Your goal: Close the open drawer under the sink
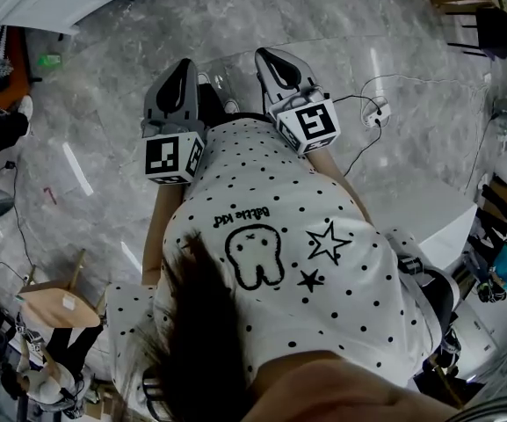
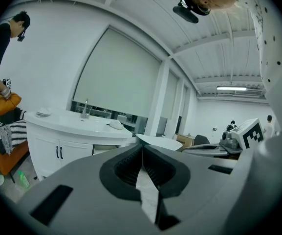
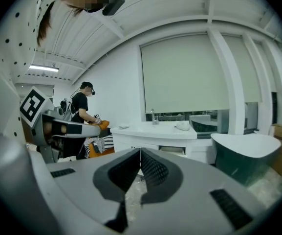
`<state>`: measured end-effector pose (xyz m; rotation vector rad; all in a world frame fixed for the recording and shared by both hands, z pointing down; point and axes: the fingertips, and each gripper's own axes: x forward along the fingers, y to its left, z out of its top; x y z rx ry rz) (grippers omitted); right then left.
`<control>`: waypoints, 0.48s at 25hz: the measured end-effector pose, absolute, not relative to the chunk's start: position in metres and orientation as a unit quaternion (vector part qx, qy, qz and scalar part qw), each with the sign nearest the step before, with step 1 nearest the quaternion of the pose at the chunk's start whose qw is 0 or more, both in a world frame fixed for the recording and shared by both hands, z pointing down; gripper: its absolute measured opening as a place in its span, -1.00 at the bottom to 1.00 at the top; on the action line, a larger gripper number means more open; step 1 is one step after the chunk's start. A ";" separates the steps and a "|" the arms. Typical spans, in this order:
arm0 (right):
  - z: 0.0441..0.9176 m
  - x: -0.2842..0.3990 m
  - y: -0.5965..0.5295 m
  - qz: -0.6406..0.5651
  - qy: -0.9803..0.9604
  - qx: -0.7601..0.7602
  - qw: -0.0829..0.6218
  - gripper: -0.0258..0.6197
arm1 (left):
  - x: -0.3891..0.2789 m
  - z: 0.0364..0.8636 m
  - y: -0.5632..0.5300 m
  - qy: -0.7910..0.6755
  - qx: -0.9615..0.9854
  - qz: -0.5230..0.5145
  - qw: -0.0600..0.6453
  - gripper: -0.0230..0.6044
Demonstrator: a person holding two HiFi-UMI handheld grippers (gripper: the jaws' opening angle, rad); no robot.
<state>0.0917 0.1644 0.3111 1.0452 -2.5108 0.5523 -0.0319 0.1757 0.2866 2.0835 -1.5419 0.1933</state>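
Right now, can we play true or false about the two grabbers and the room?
1. Both the left gripper and the right gripper are shut with nothing in them. True.
2. The left gripper is touching the white sink cabinet. False: the cabinet stands apart from it, farther off across the room.
3. The floor is made of brown wood. False: it is grey and marbled.
4. Another person in a black top stands near the cabinet. True.
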 end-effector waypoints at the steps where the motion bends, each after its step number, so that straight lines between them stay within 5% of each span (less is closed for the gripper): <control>1: 0.311 0.091 0.163 0.196 -0.890 0.371 0.180 -0.88 | -0.033 0.285 0.173 -0.571 0.774 0.071 0.265 -0.89; 12: 0.304 0.086 0.150 0.191 -0.885 0.390 0.169 -0.88 | -0.035 0.274 0.152 -0.556 0.792 0.078 0.239 -0.89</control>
